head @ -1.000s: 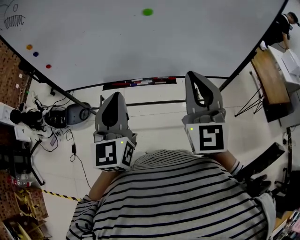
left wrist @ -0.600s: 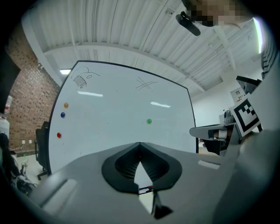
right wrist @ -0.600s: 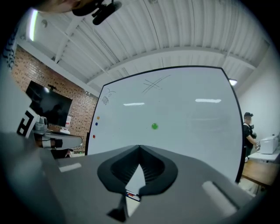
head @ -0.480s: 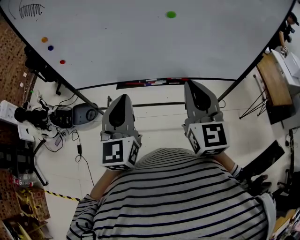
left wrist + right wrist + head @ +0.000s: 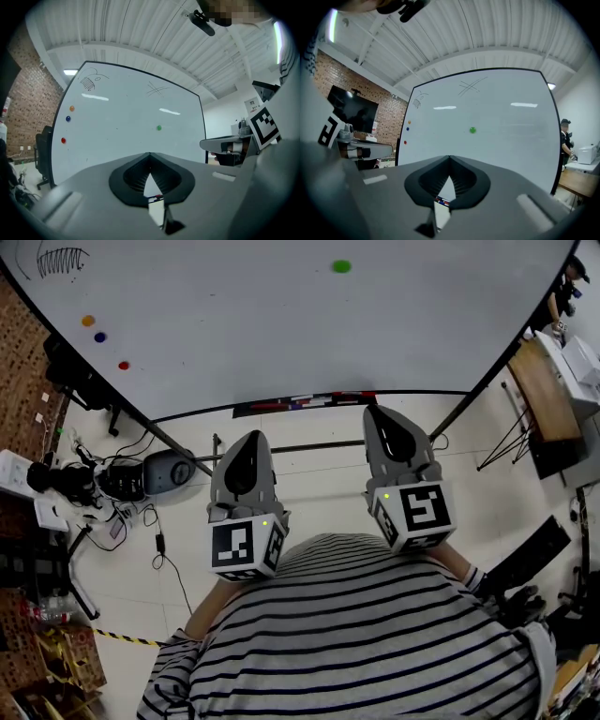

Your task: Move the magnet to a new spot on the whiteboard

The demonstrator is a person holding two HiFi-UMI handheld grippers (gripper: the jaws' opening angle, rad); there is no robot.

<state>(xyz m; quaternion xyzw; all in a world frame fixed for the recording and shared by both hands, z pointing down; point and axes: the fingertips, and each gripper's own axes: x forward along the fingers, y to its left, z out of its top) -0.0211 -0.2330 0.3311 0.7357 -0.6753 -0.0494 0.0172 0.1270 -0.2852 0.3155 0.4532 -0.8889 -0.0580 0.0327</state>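
magnet: green magnet [image 5: 341, 266] top centre of frame on whiteboard [image 5: 234, 324], untouched | change: only the view shifted in the last second | left gripper [image 5: 247, 437], right gripper [image 5: 377, 412]: pressed together, empty, well short | reach not started

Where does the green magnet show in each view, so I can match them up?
Head view: green magnet near the top edge, right of centre.
Left gripper view: green magnet mid-board, just above the jaws' tip.
Right gripper view: green magnet mid-board, above and right of the jaws' tip.
Shared landmark: orange, blue, red magnets down the whiteboard's left edge.
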